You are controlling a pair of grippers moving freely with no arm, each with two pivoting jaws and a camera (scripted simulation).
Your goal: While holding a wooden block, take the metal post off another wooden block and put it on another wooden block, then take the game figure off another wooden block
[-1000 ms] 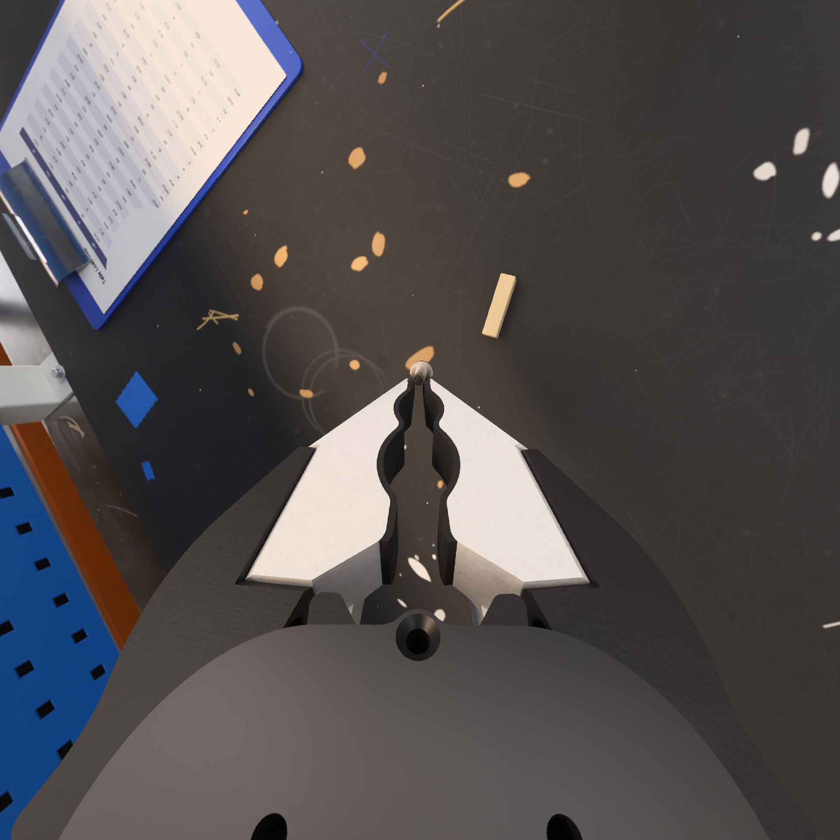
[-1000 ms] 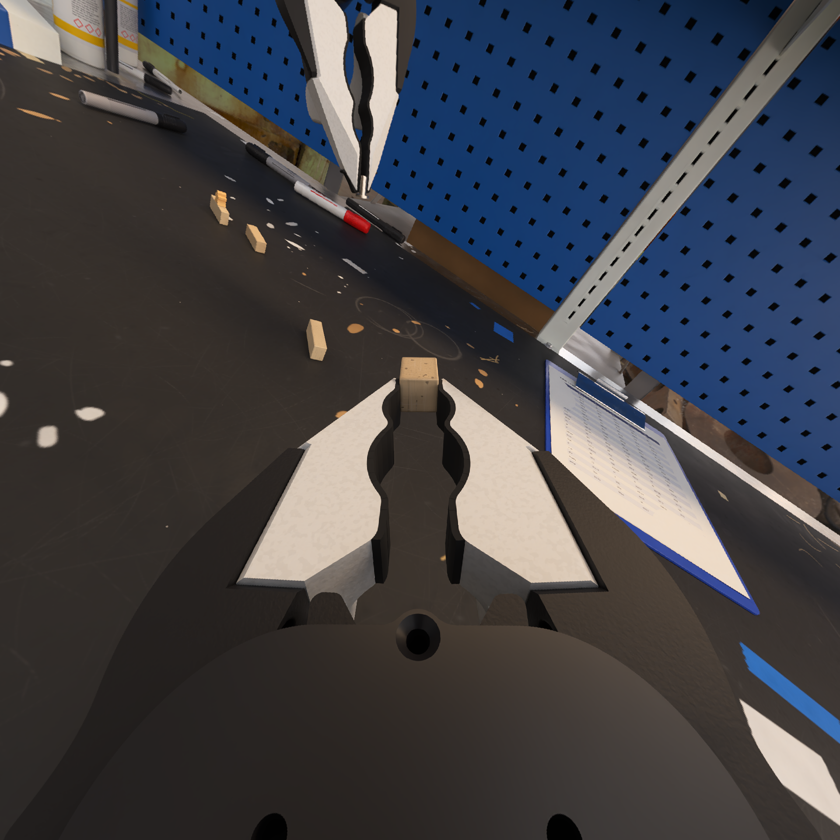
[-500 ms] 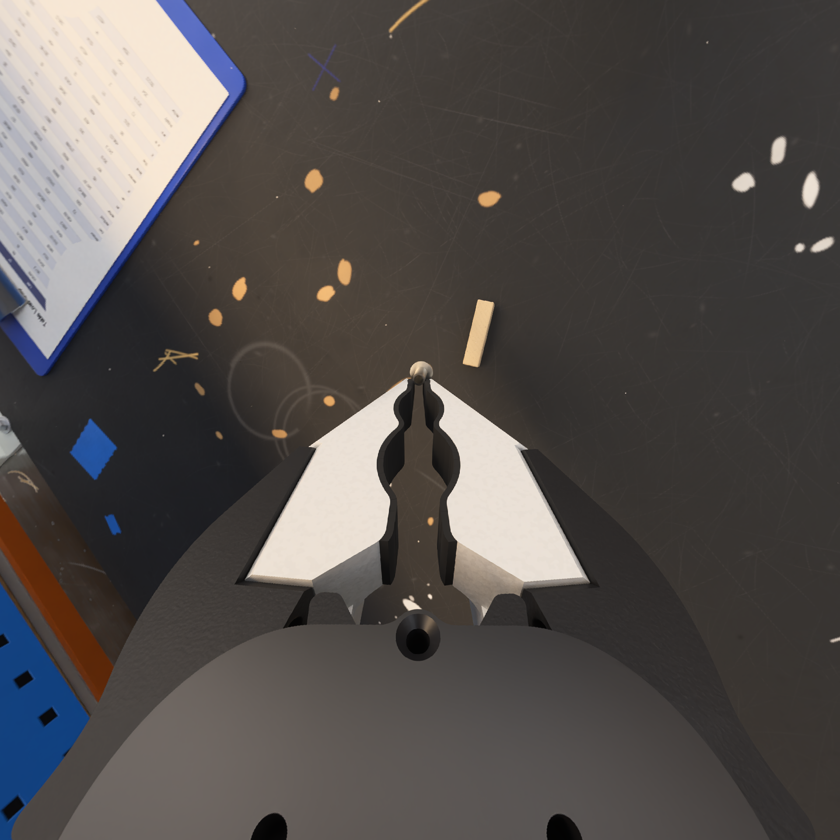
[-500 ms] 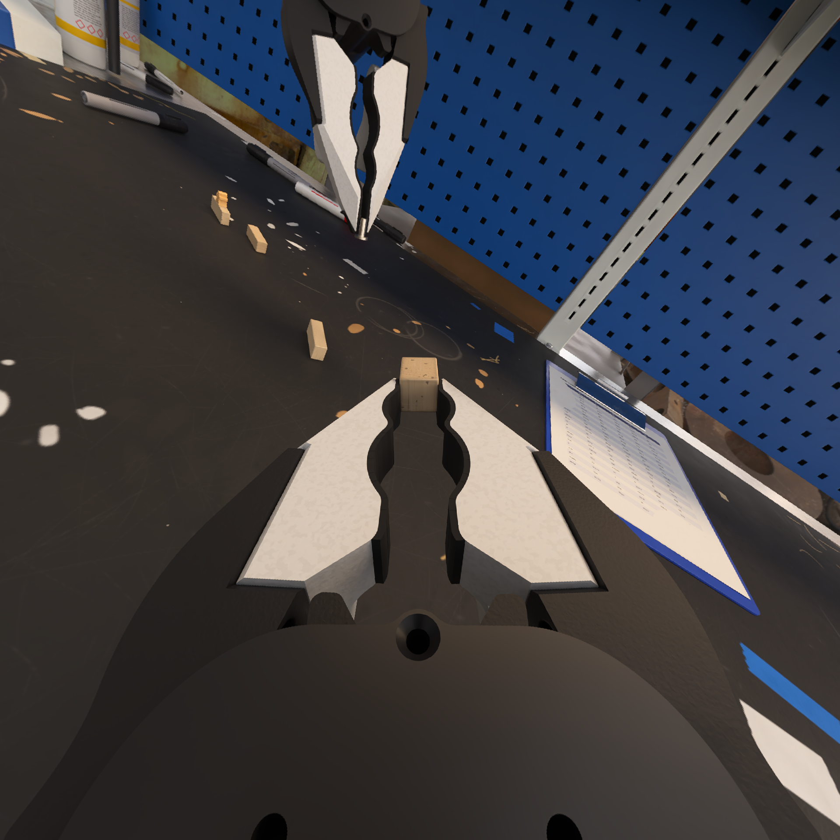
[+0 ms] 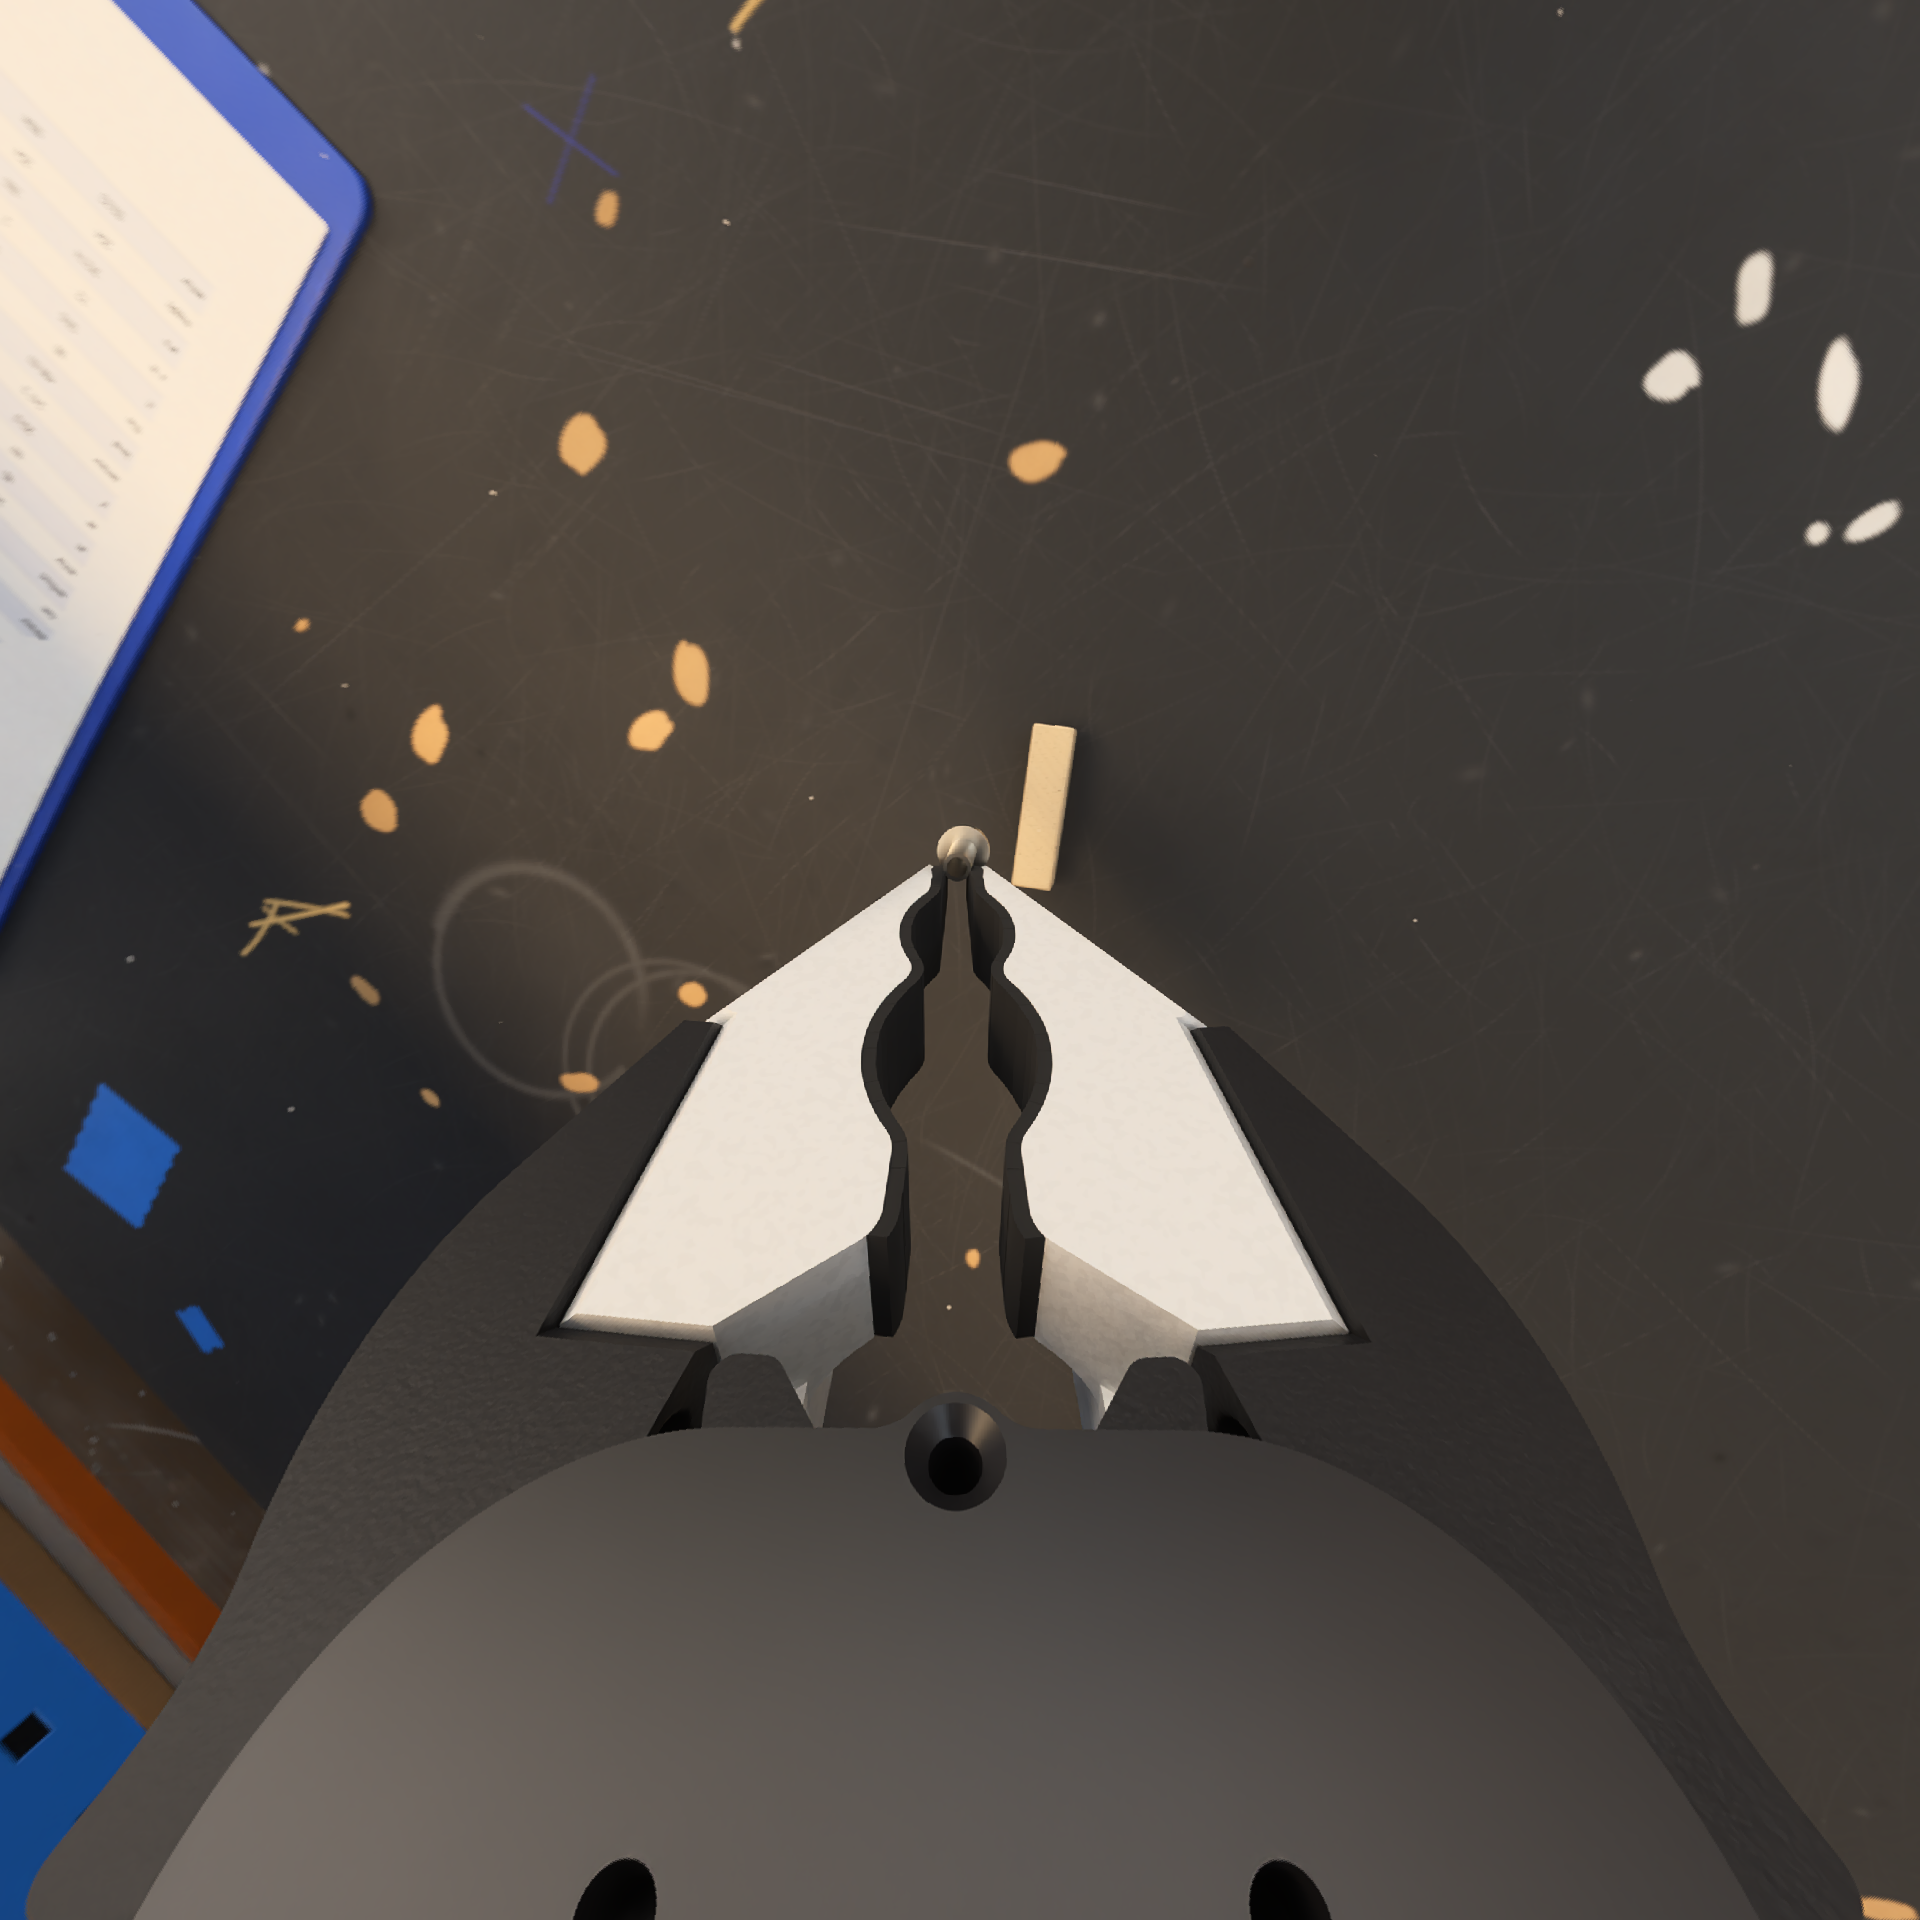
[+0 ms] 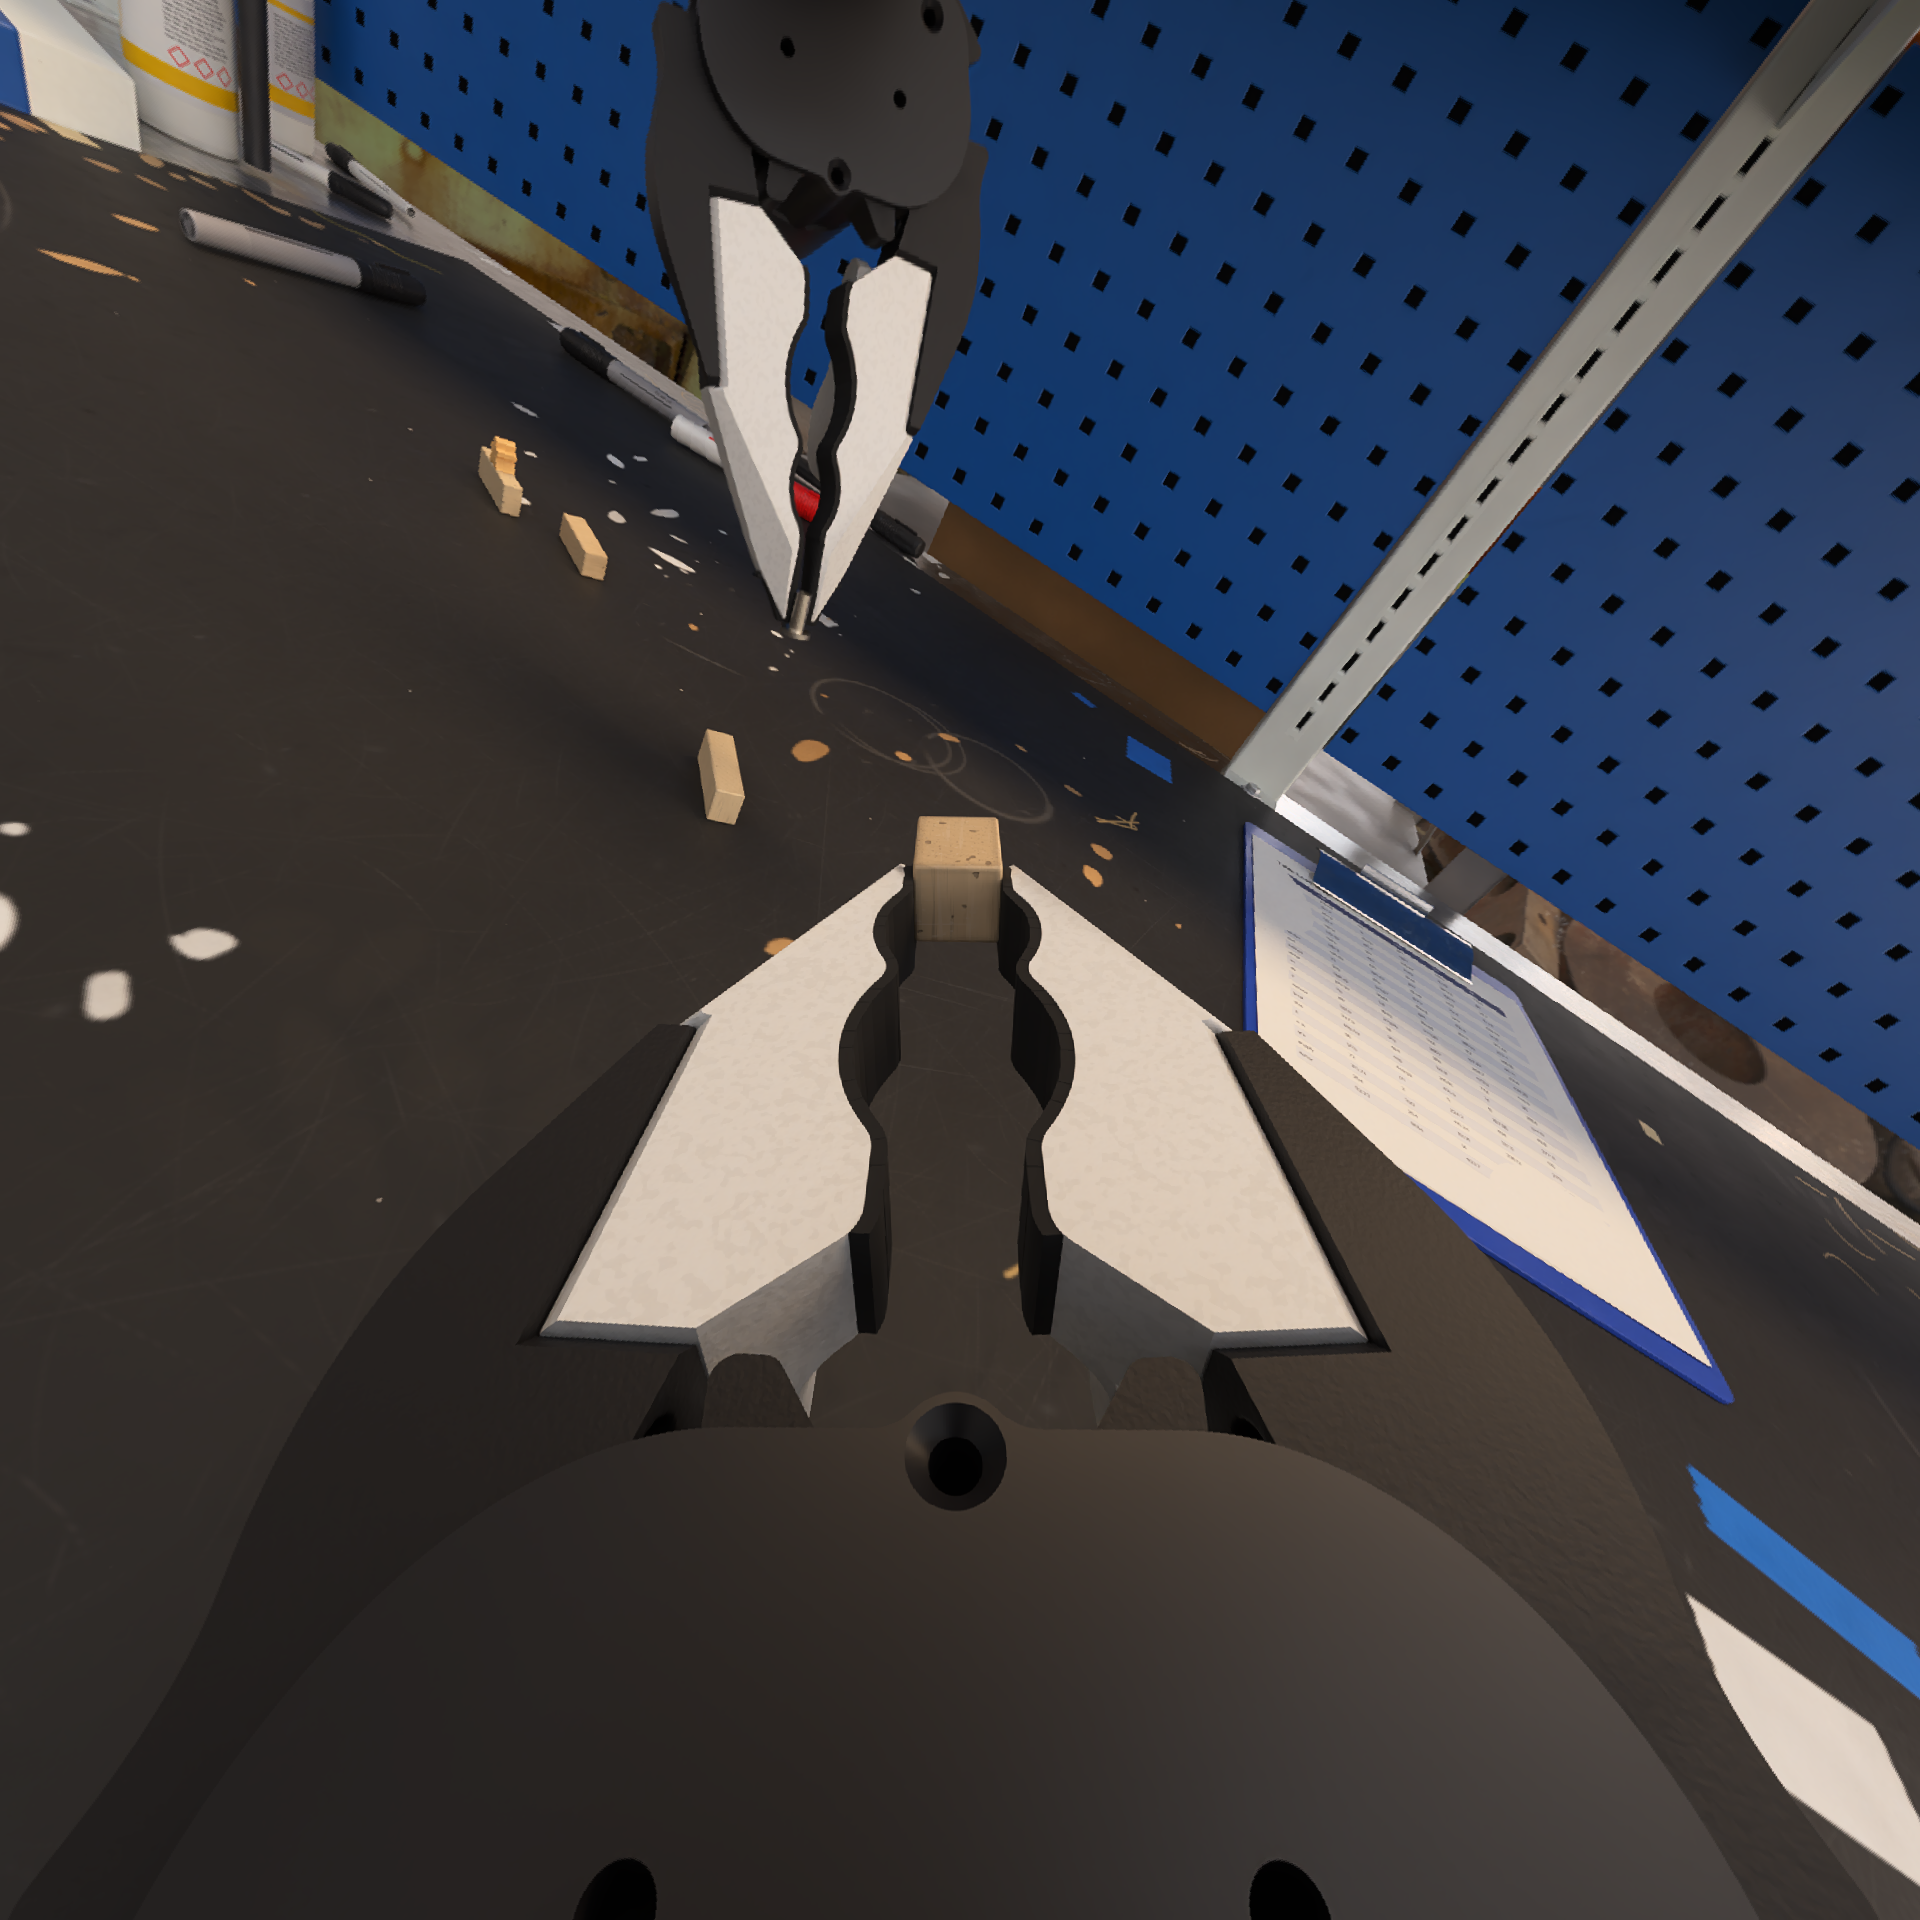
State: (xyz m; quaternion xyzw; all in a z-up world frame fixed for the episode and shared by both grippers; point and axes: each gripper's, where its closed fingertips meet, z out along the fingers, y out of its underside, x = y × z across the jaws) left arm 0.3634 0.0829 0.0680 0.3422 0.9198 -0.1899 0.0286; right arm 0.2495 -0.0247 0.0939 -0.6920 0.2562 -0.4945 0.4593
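Observation:
My left gripper point(image 5: 957, 871) is shut on the metal post point(image 5: 961, 850), which points down at the dark bench. A flat wooden block point(image 5: 1044, 807) lies just right of the post tip. In the right wrist view the left gripper point(image 6: 798, 613) hangs above the bench with the post point(image 6: 798, 615) at its tips, above and behind that block point(image 6: 720, 775). My right gripper point(image 6: 957, 883) is shut on a wooden cube point(image 6: 957, 876). Farther back lie another wooden block point(image 6: 583, 544) and a block carrying the small wooden game figure point(image 6: 500, 475).
A blue clipboard point(image 6: 1455, 1091) lies at the right; it also shows in the left wrist view point(image 5: 135, 395). Markers point(image 6: 301, 255) lie along the blue pegboard wall point(image 6: 1351, 364). A grey metal rail point(image 6: 1558, 405) leans across the wall. Bottles point(image 6: 208, 62) stand at the far left.
My left gripper has come down toward the bench with the post, and the flat block now sits right beside the post tip. My right gripper has held still with the cube.

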